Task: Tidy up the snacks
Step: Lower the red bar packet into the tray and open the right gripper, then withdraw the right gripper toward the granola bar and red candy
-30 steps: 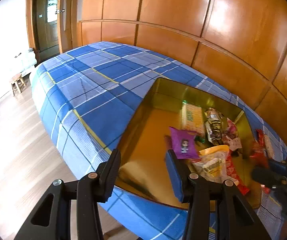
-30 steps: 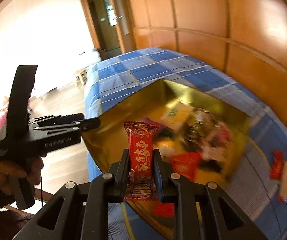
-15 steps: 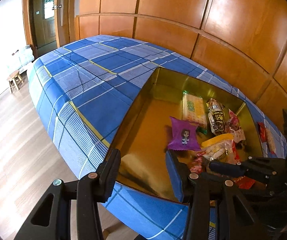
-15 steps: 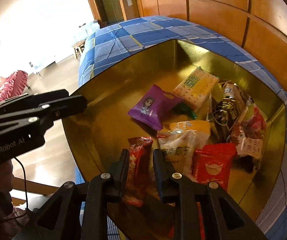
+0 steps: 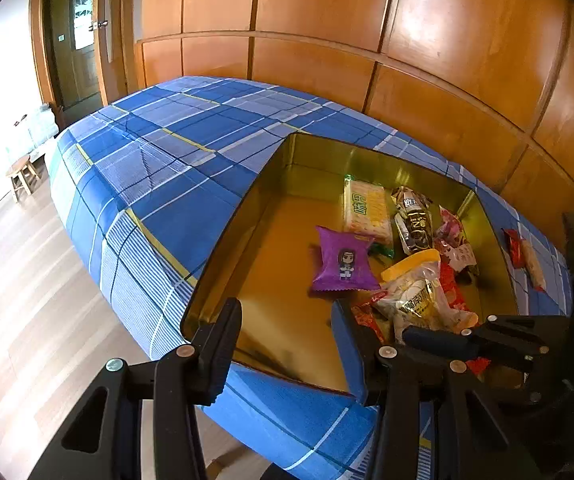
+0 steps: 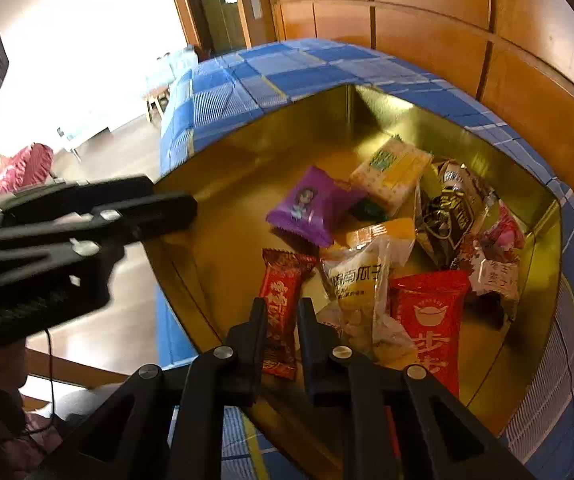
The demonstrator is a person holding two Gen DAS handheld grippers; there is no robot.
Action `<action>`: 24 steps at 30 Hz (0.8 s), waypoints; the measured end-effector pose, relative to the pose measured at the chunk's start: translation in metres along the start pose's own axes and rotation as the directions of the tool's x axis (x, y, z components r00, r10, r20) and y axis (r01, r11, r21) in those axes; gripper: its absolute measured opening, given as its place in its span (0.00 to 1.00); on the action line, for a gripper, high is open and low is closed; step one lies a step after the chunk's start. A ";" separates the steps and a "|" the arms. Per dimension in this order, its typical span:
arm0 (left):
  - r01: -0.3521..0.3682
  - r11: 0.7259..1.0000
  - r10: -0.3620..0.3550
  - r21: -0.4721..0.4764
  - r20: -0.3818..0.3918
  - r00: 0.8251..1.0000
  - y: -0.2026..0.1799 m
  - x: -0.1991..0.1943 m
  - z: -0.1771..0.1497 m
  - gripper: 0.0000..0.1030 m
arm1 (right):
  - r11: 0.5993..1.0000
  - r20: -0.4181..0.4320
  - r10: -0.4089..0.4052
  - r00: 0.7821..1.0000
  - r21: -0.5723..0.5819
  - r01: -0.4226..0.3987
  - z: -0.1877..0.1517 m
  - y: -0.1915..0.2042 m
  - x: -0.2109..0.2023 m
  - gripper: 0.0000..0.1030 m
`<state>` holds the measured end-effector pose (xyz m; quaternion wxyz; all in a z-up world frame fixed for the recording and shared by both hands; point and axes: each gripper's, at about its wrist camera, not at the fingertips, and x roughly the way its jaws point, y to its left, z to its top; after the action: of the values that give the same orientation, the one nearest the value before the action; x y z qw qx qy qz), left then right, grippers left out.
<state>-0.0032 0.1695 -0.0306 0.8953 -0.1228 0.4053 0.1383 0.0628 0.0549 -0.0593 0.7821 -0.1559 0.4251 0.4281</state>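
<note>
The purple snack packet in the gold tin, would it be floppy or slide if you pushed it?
The purple packet looks puffed and crinkly, so probably light and a bit floppy. It lies flat on the shiny gold tin, so a push would likely make it slide, not roll.

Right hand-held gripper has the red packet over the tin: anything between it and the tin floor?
Nothing visible. The red packet sits between the right hand-held gripper fingers, whose jaws are closing, over bare gold floor of the tin. The pumpkin-seed bag lies just beside it to the right, the purple packet farther back.
</note>
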 end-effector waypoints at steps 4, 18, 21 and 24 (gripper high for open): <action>0.005 1.000 -0.005 0.006 0.005 1.000 -0.002 -0.002 0.000 0.46 | 1.000 0.036 -0.005 0.999 0.017 0.004 -0.001 0.000 -0.012 0.15; 0.026 0.998 -0.027 0.060 0.015 1.000 -0.020 -0.010 -0.004 0.46 | 0.980 0.171 -0.118 0.978 0.182 0.087 -0.023 -0.028 -0.066 0.15; 0.030 0.997 -0.032 0.077 0.015 0.999 -0.026 -0.011 -0.005 0.46 | 0.968 0.185 -0.150 0.971 0.228 0.106 -0.032 -0.039 -0.078 0.15; 0.035 0.995 -0.037 0.097 0.019 0.999 -0.032 -0.013 -0.006 0.46 | 0.954 0.189 -0.187 0.964 0.268 0.132 -0.041 -0.048 -0.087 0.15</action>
<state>-0.0044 0.1359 -0.0207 0.9066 -0.0851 0.4001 0.1035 0.0556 -0.0451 -0.0200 0.8686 -0.0422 0.3762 0.3197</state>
